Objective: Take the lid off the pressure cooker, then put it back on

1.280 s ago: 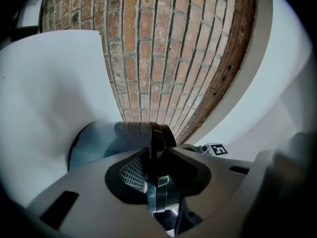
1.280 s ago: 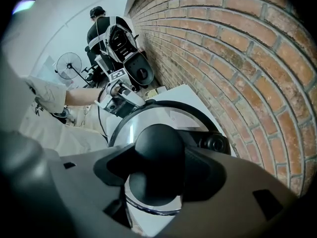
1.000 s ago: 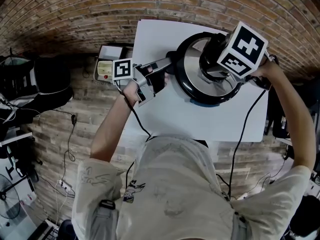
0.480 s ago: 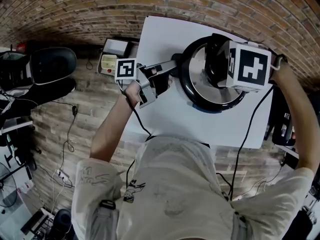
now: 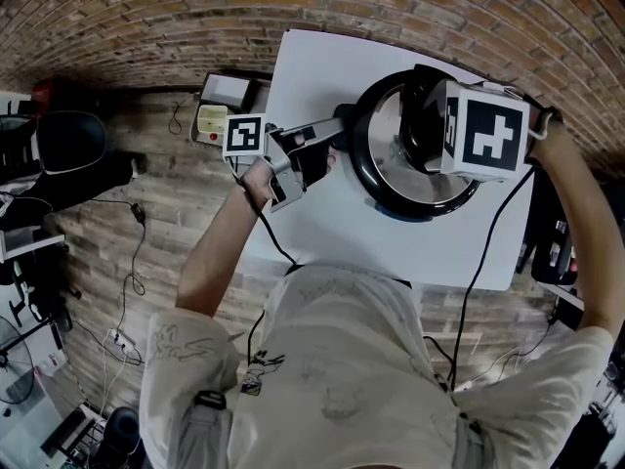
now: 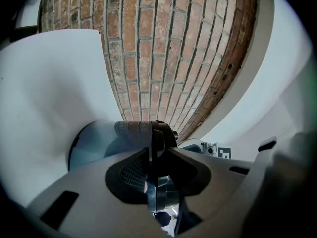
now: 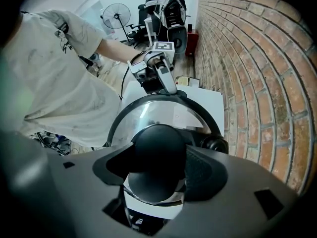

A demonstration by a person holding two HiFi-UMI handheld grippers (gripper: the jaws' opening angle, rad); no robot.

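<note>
The pressure cooker (image 5: pixel 391 191) stands on the white table (image 5: pixel 322 76), its steel lid (image 5: pixel 383 130) in place inside the black rim. My left gripper (image 5: pixel 322 140) is shut on the cooker's long black handle (image 5: pixel 314 125); in the left gripper view the handle (image 6: pixel 151 133) runs edge-on between the pads of that gripper (image 6: pixel 154 175). My right gripper (image 5: pixel 430 140) points straight down over the lid. In the right gripper view that gripper (image 7: pixel 158 170) is shut on the round black knob (image 7: pixel 158 152) above the lid (image 7: pixel 148 115).
A small black valve (image 7: pixel 215 144) sits on the lid beside the knob. A beige box (image 5: pixel 210 120) lies on the brick floor left of the table, near a black chair (image 5: pixel 68 145). A fan (image 7: pixel 116 14) and a standing person (image 7: pixel 166 6) are far behind.
My right gripper has rolled about the knob, its marker cube turning from tilted to square-on. The left gripper has stayed on the handle. The chair at left has shifted.
</note>
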